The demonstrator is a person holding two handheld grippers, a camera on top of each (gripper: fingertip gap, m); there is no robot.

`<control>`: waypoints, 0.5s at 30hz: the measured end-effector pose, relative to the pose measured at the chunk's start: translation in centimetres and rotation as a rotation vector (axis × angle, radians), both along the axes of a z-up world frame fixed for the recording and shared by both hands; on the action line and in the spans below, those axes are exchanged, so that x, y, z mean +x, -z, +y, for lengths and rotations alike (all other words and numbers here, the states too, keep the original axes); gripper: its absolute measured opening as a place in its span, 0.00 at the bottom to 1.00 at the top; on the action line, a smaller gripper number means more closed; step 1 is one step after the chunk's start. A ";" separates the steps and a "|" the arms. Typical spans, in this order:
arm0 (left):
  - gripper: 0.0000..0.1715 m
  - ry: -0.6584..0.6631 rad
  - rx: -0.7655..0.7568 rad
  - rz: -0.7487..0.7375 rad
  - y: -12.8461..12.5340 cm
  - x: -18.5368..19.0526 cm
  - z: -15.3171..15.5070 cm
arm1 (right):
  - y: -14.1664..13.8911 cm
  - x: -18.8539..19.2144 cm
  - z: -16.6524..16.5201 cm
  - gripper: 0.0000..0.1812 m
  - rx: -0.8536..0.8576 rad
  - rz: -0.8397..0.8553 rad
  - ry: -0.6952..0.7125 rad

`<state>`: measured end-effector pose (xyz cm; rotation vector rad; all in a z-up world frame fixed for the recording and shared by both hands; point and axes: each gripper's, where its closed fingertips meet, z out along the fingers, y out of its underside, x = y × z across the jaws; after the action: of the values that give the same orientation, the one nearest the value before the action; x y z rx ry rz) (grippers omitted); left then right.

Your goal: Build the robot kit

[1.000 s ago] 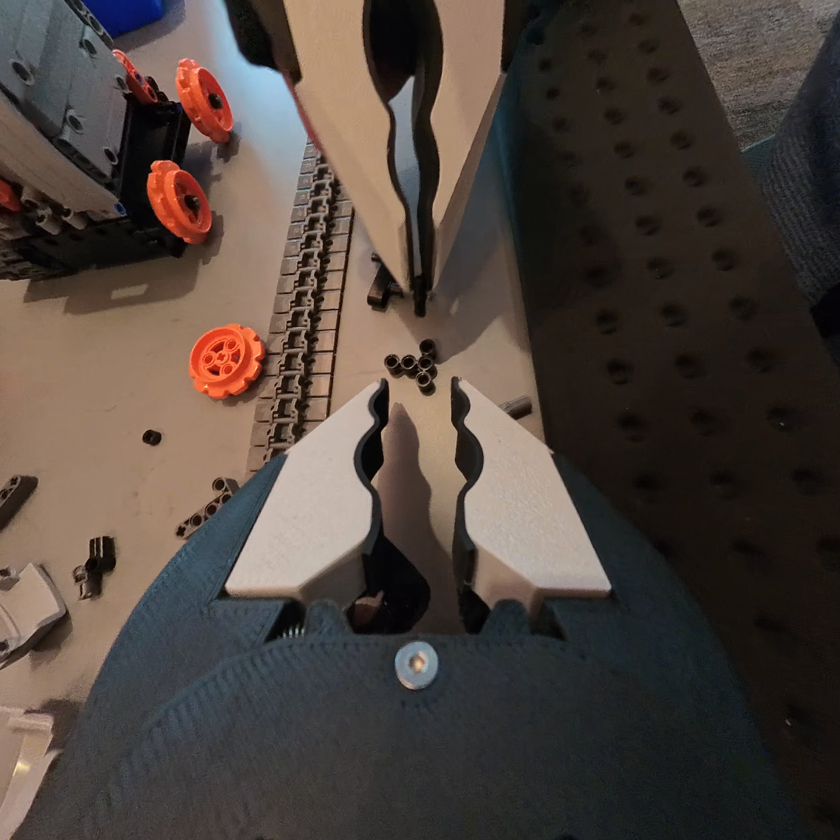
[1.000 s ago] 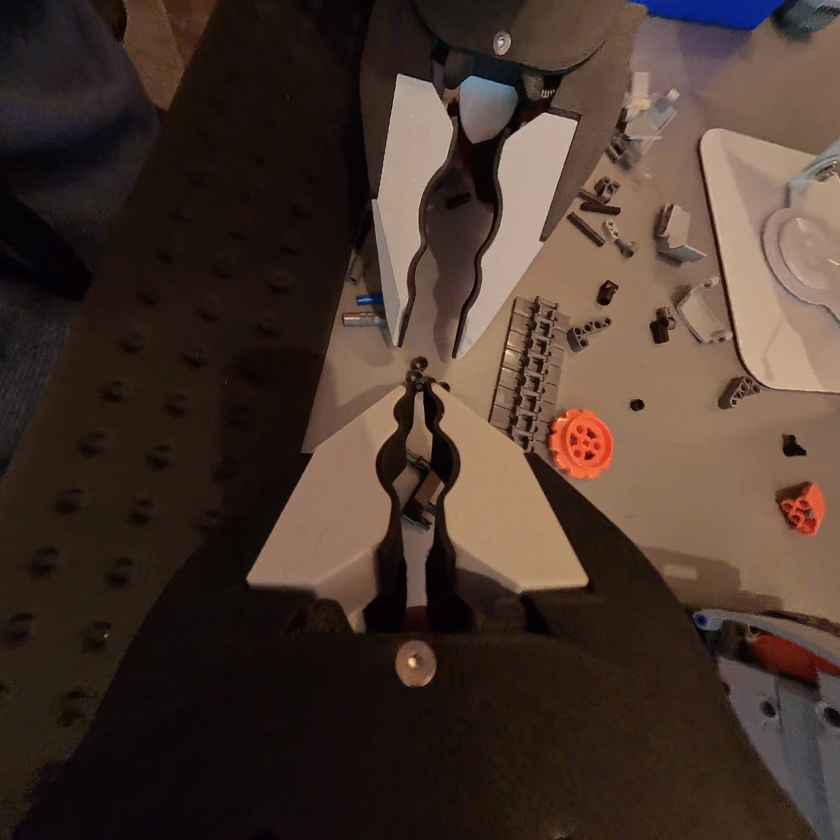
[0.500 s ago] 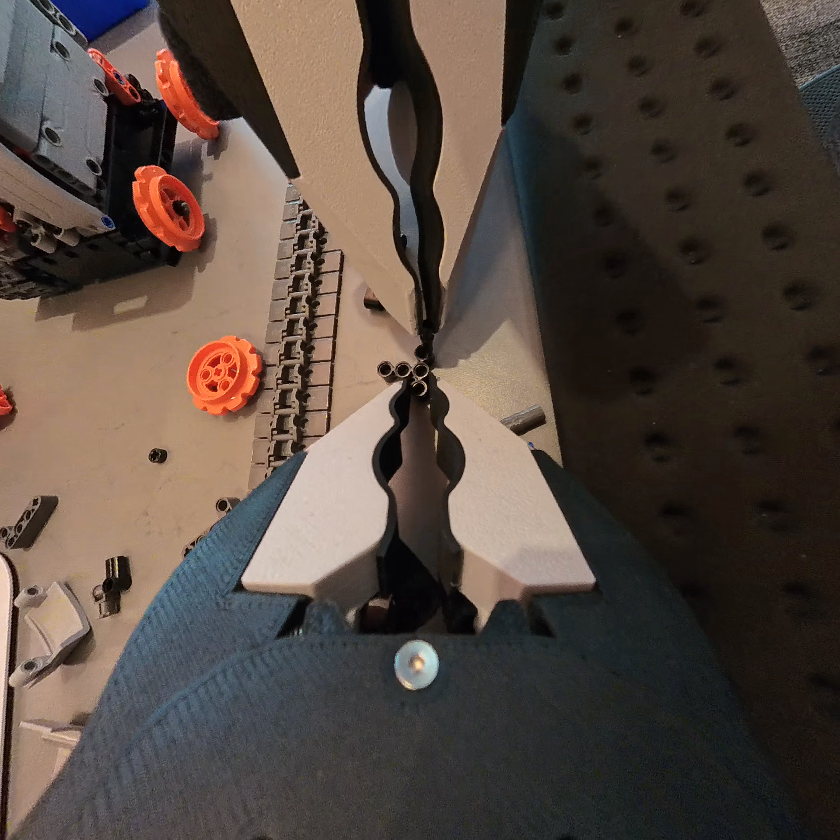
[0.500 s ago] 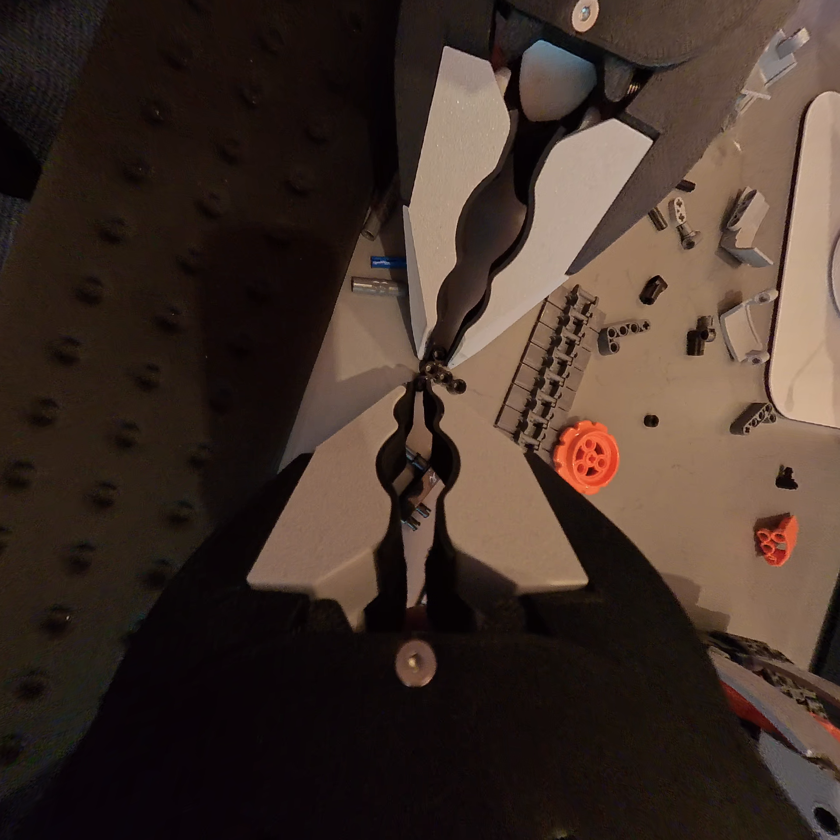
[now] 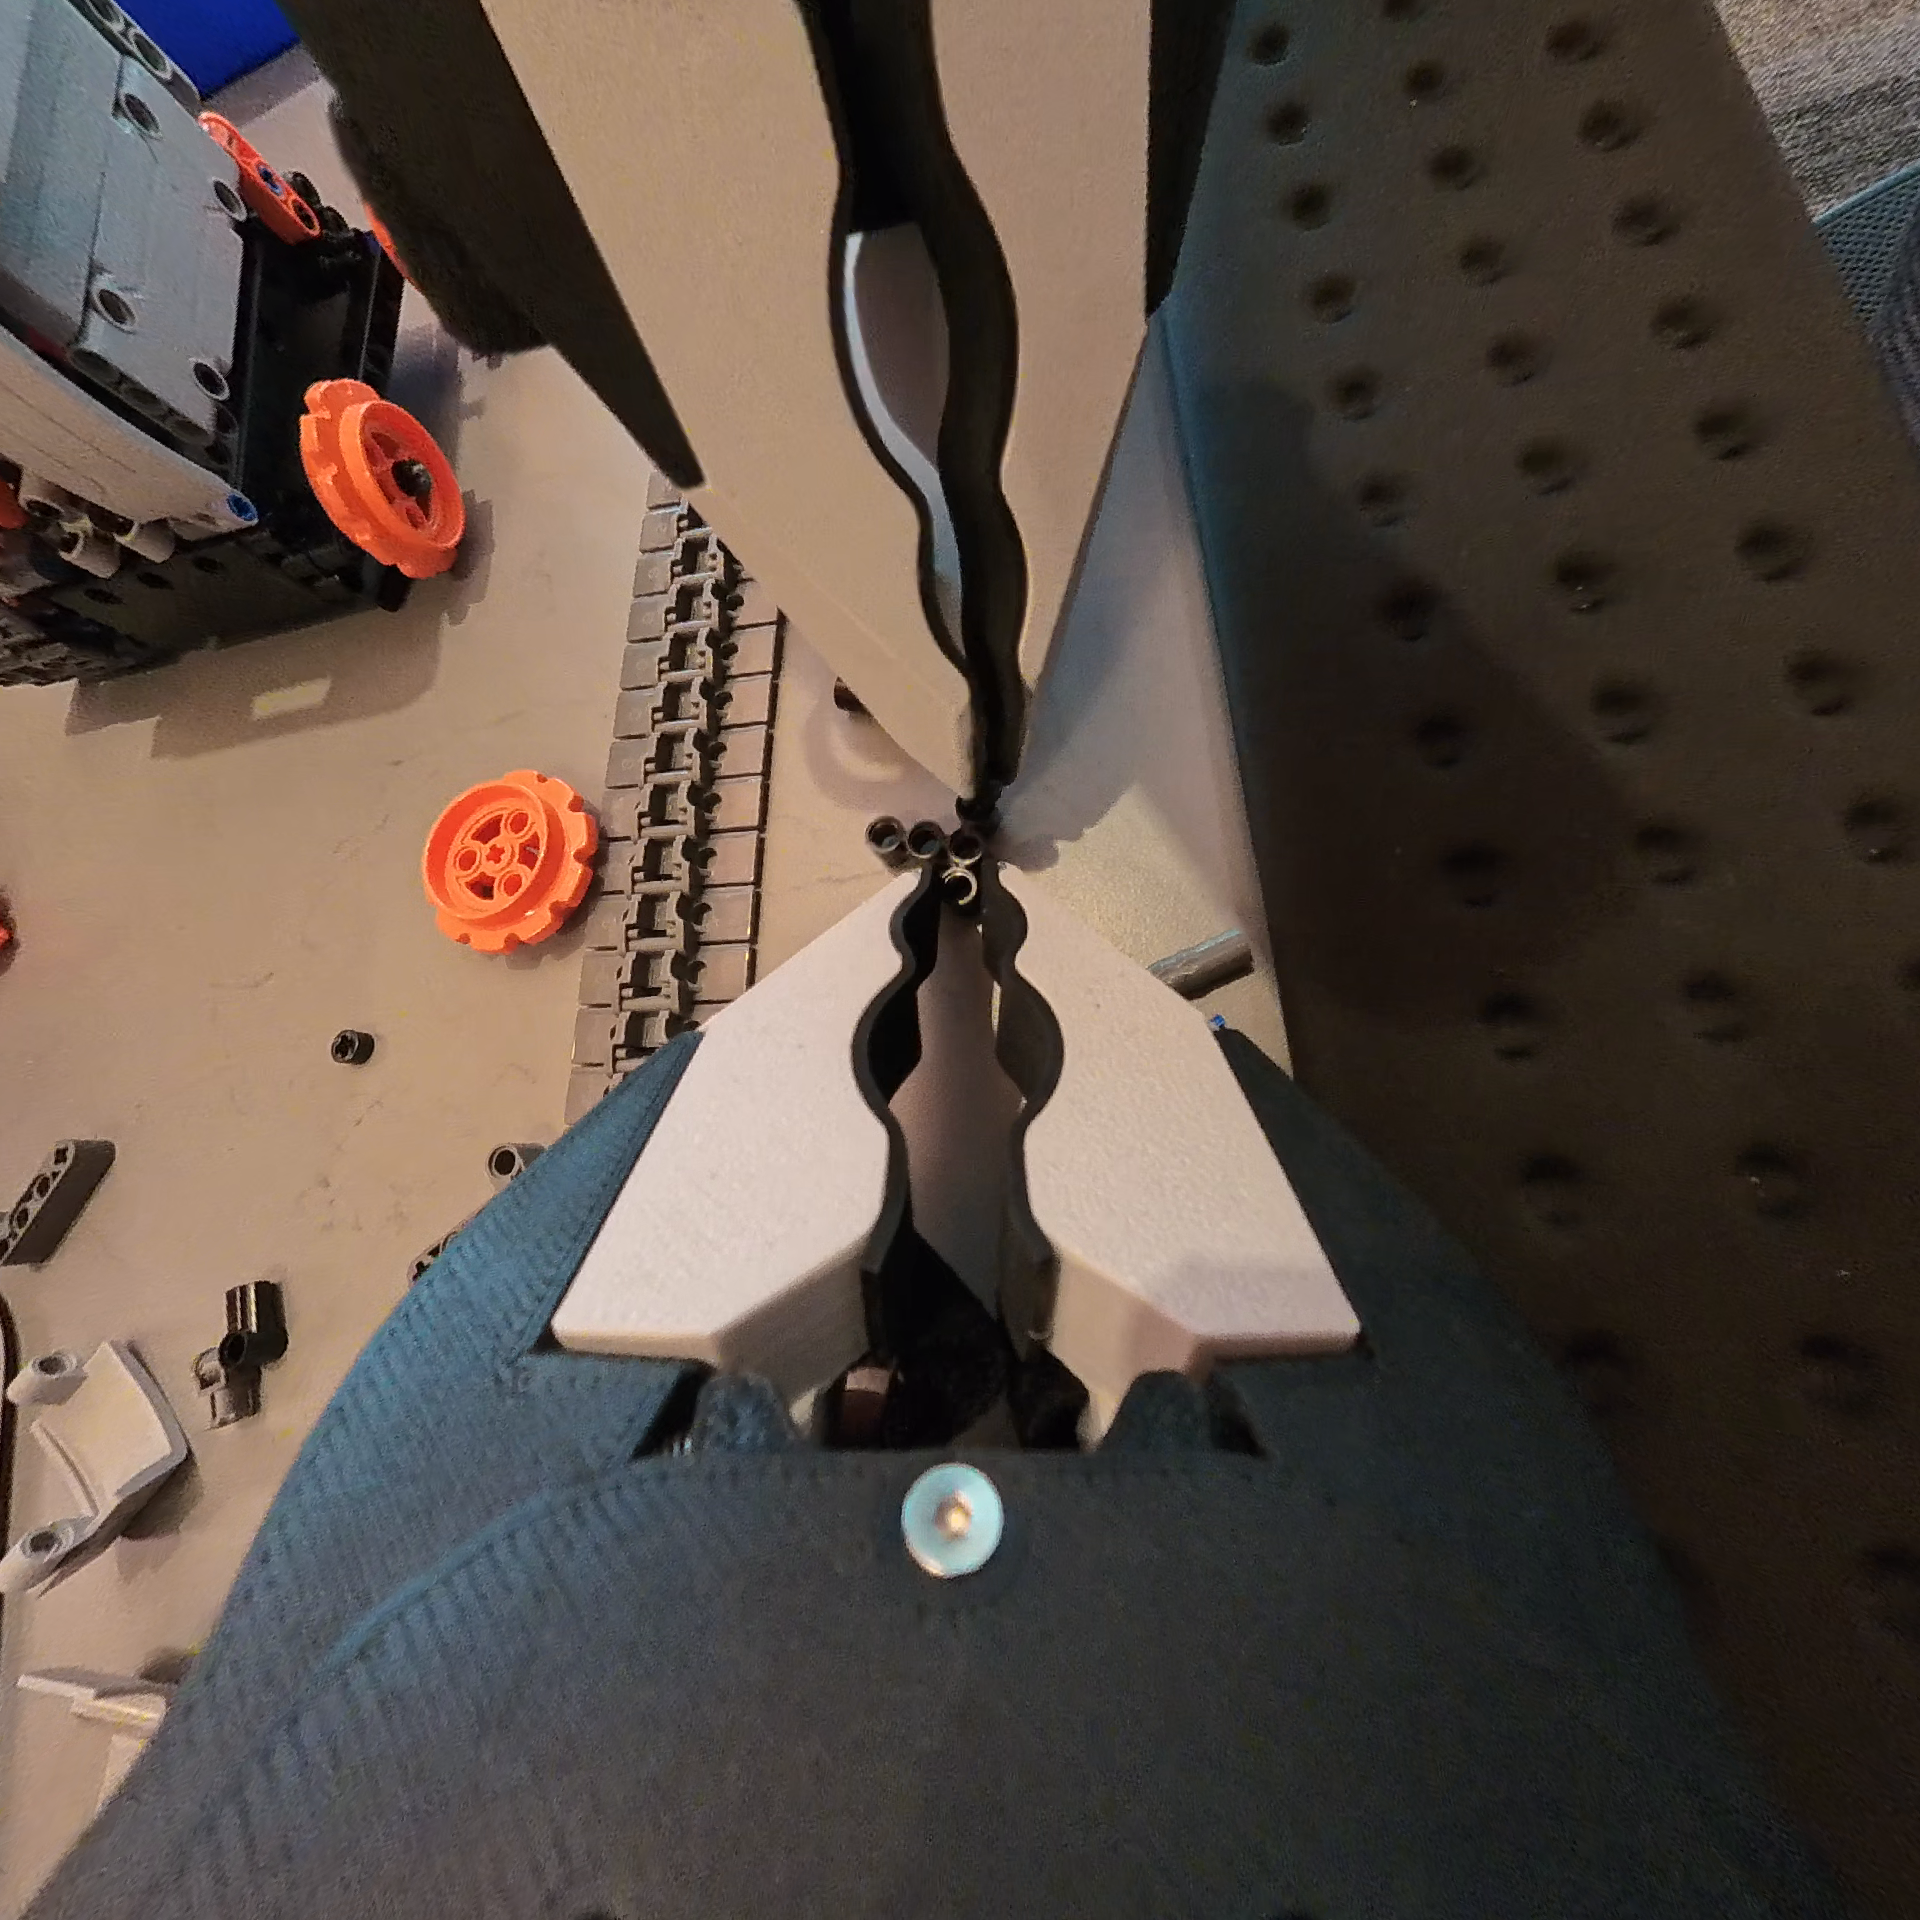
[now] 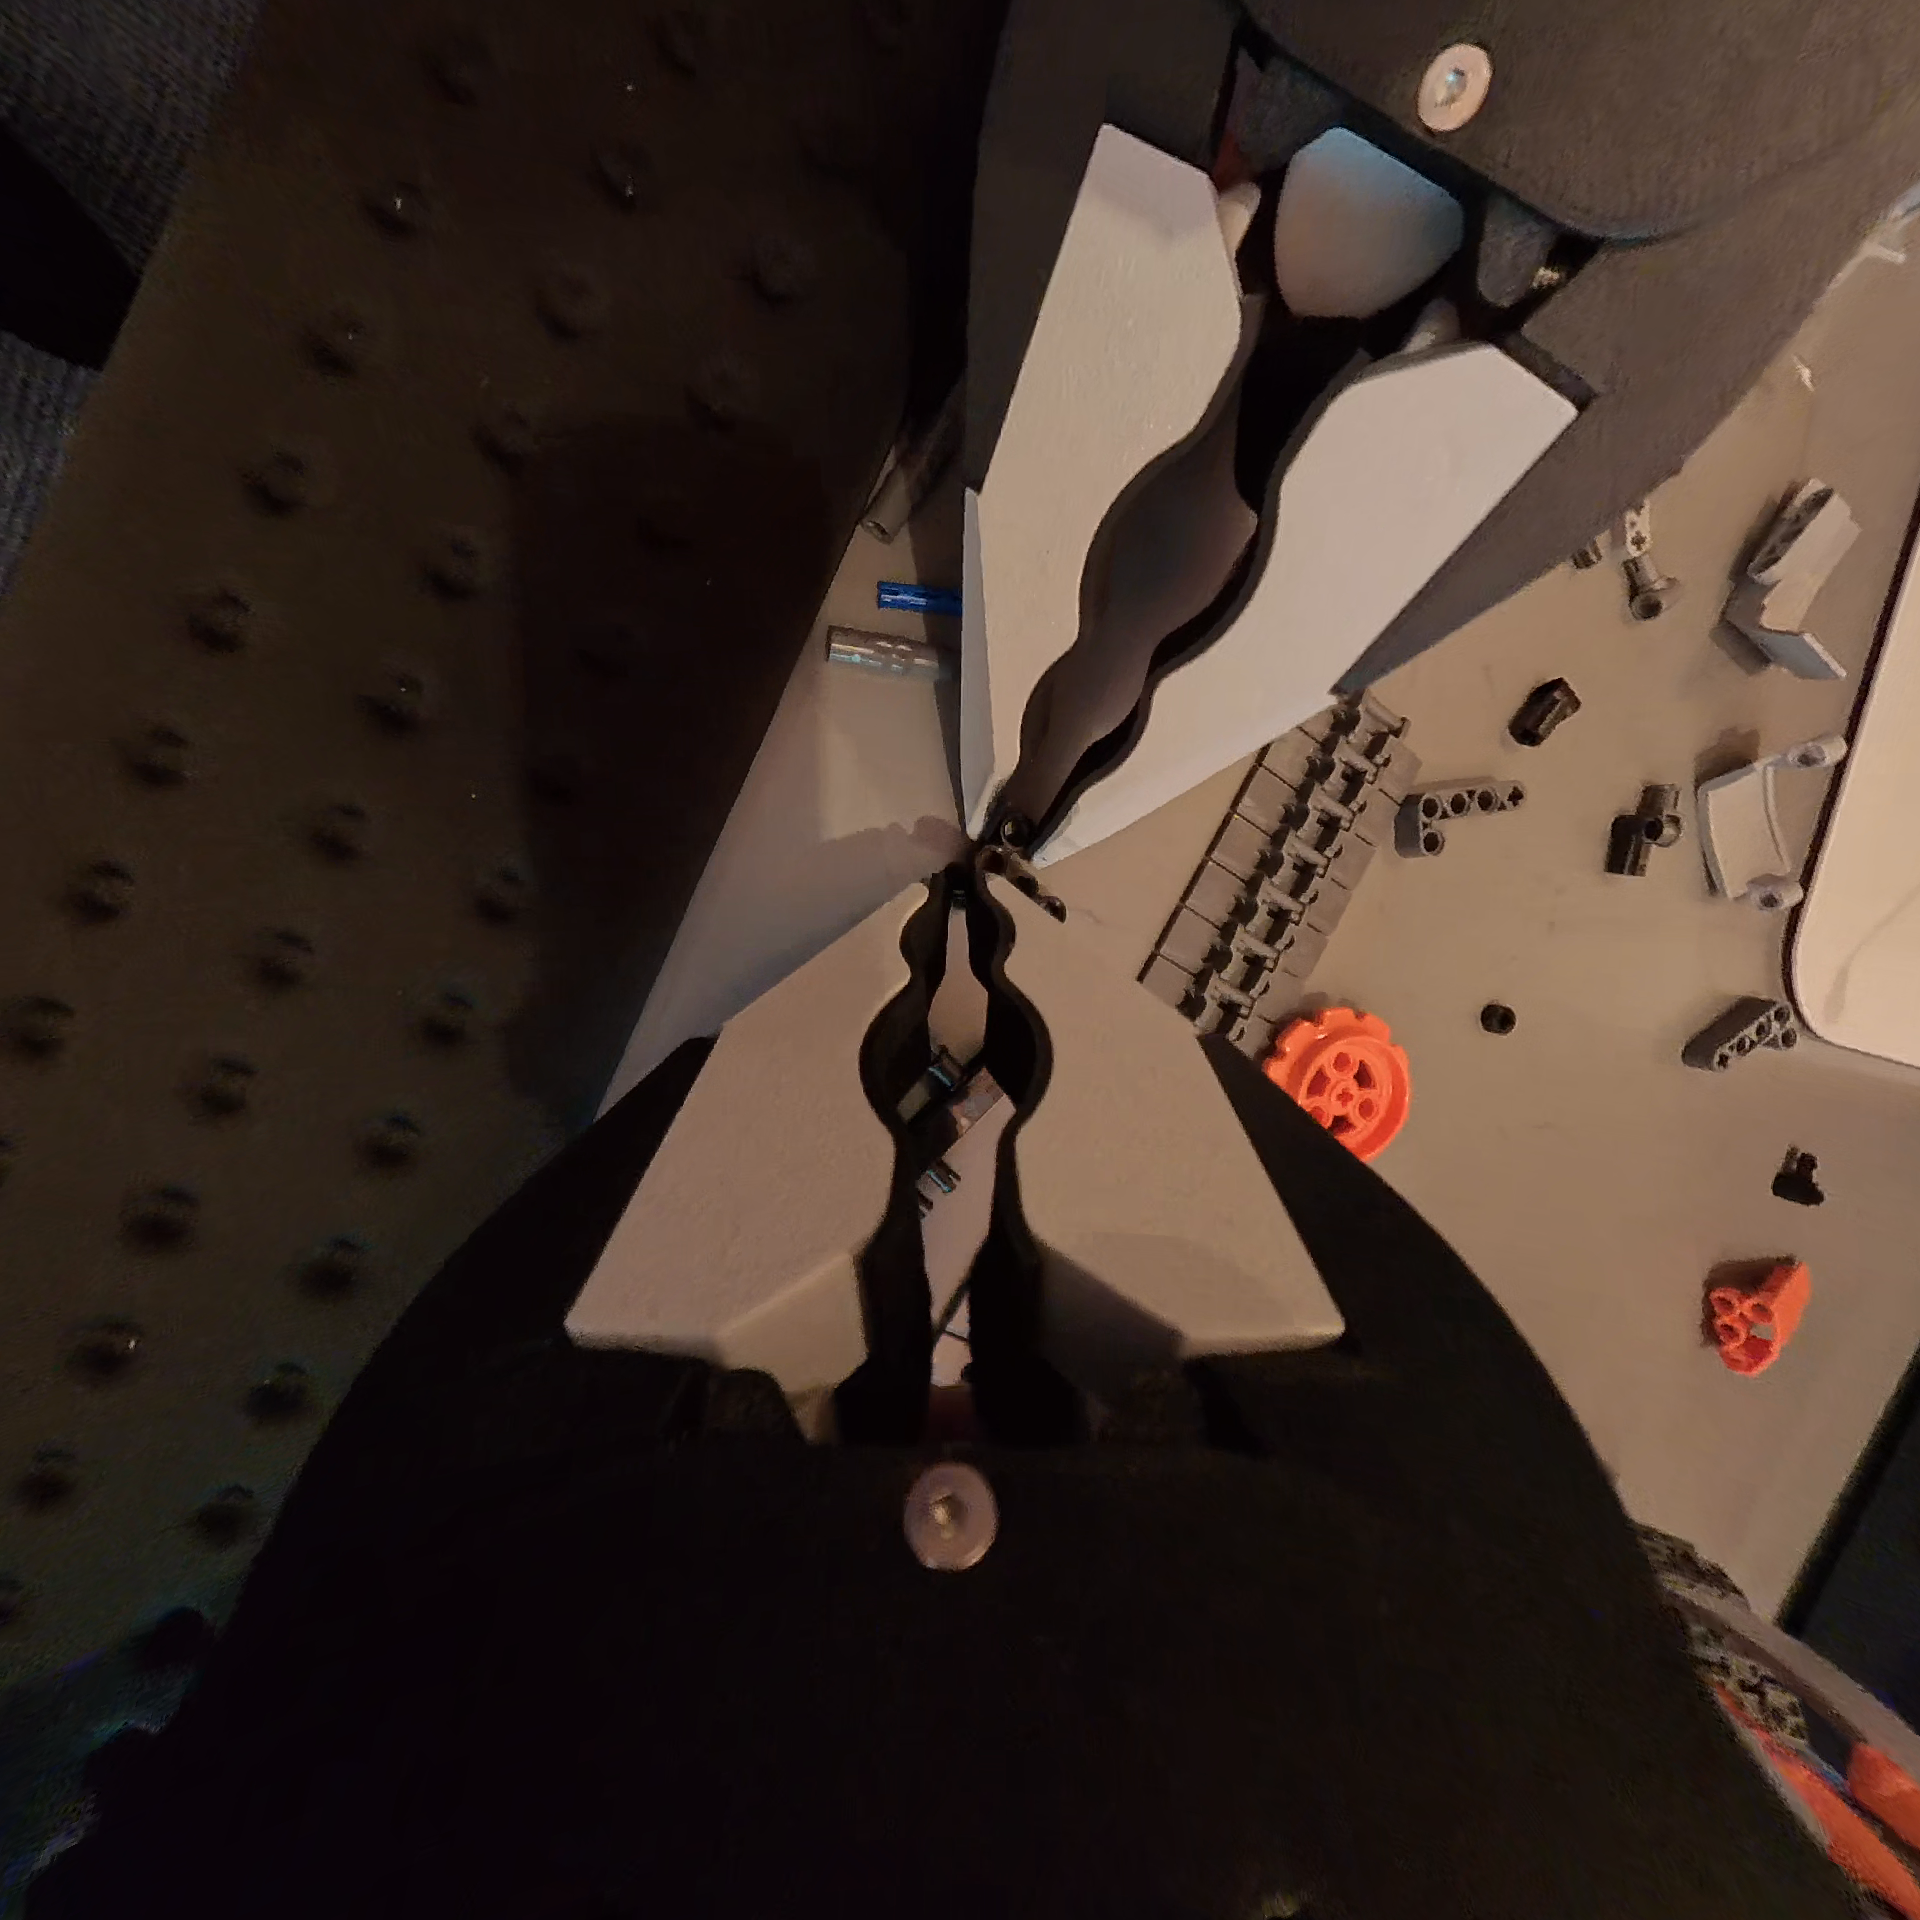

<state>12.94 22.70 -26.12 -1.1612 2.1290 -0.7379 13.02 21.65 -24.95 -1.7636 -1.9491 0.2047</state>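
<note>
Currently both tools meet tip to tip over the grey table [image 5: 208, 935], just beside a dark studded panel [image 5: 1558, 727] that runs along the table's right edge in the left wrist view. Left tool [image 5: 961, 894]: fingers nearly together, tips clamped on one end of a small black multi-hole connector piece [image 5: 925, 840], an L-shaped cluster of short tubes whose other end juts out to the left. Right tool [image 6: 961, 894]: fingers closed, tips pinching a small black pin [image 6: 961, 883] that touches the connector piece at its far end; in the left wrist view this tool comes down from the top of the frame [image 5: 987, 800], tips pressed against the same piece. A short dark part [image 6: 940, 1091] shows on the table through the gap between the right tool's fingers; cannot tell what it is. Left of the contact point in the left wrist view lies a strip of grey track links [image 5: 681, 810], running near to far, and beyond it a loose orange toothed wheel [image 5: 509, 860] flat on the table. Far left stands a grey and black brick-built vehicle body [image 5: 135, 395] with an orange wheel [image 5: 379, 488] mounted on its side. Small black and grey pieces lie scattered near left, among them a black connector [image 5: 244, 1340] and a curved grey panel [image 5: 104, 1444]. A grey pin [image 5: 1200, 961] sits just beside the studded panel. In the right wrist view a white tray [image 6: 1870, 883] lies at the right edge, and an orange triangular piece [image 6: 1756, 1330] rests near right.
</note>
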 end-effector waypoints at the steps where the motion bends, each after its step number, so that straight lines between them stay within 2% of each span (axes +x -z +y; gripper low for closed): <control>1: 0.04 0.001 0.000 -0.001 0.0 0.0 0.0 | 0.0 -0.1 0.0 0.00 -0.002 -0.015 -0.013; 5: 0.04 0.003 -0.003 -0.002 0.0 0.0 0.0 | 0.1 -0.2 -0.1 0.00 -0.050 -0.039 -0.040; 15: 0.04 0.006 -0.016 -0.004 0.0 0.0 0.0 | 0.0 0.3 0.0 0.00 -0.203 0.179 0.025</control>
<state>12.97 22.69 -26.13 -1.1613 2.1282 -0.7612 13.37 21.63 -24.92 -1.8249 -1.8313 0.5497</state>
